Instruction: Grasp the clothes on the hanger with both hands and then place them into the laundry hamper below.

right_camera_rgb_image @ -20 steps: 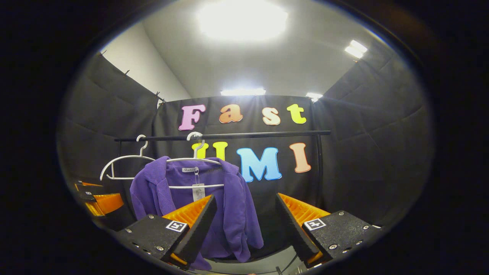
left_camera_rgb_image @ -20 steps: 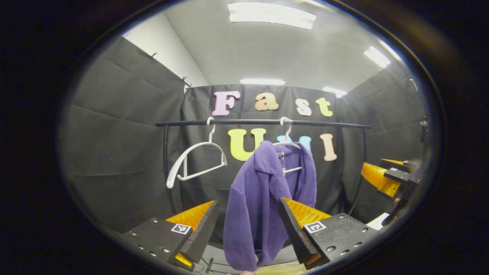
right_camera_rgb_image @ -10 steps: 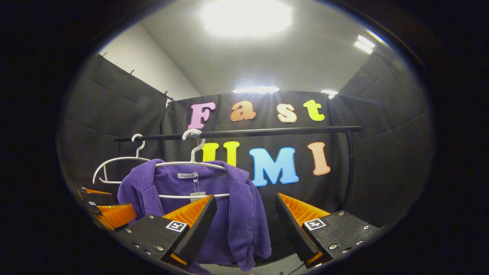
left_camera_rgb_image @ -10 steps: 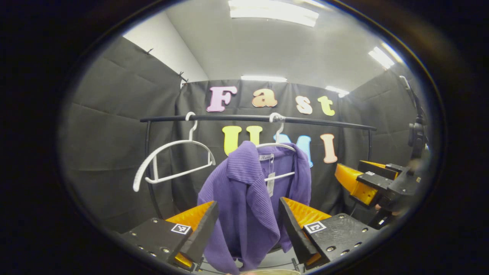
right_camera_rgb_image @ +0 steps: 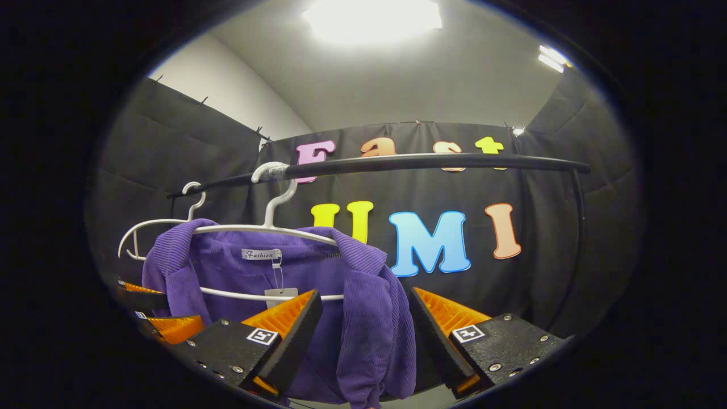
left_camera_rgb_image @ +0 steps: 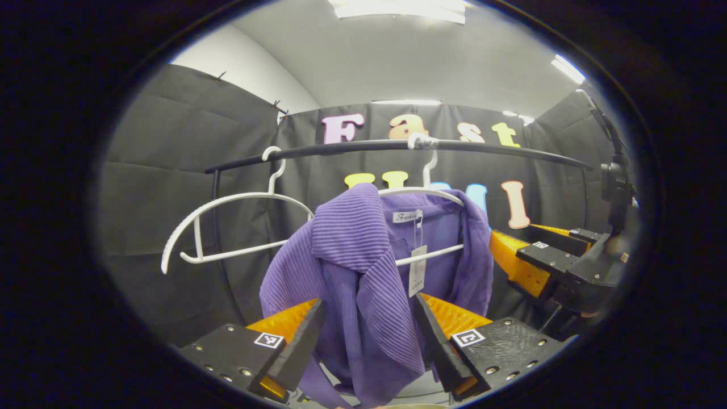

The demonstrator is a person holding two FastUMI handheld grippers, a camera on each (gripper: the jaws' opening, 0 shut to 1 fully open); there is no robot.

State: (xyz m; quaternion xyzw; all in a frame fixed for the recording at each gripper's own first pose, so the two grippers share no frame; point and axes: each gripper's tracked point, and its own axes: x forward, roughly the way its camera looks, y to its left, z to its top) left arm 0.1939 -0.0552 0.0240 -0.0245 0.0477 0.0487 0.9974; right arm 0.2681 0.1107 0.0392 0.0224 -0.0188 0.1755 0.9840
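A black clothes rail (left_camera_rgb_image: 392, 146) runs level across the booth and carries two white hangers by their hooks. The bare hanger (left_camera_rgb_image: 227, 227) hangs nearer the rail's upright post (left_camera_rgb_image: 218, 227), tilted. Farther along the rail from it, the second hanger (right_camera_rgb_image: 267, 227) holds a purple ribbed garment (left_camera_rgb_image: 363, 284) draped over its shoulders.

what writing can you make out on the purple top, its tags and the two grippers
Neck label of the purple top: one short script word, a label, so not quoted here.
Hang tag under it: print too small to read.
Square markers on the left gripper and right gripper: black-and-white patterns, no words or numbers.
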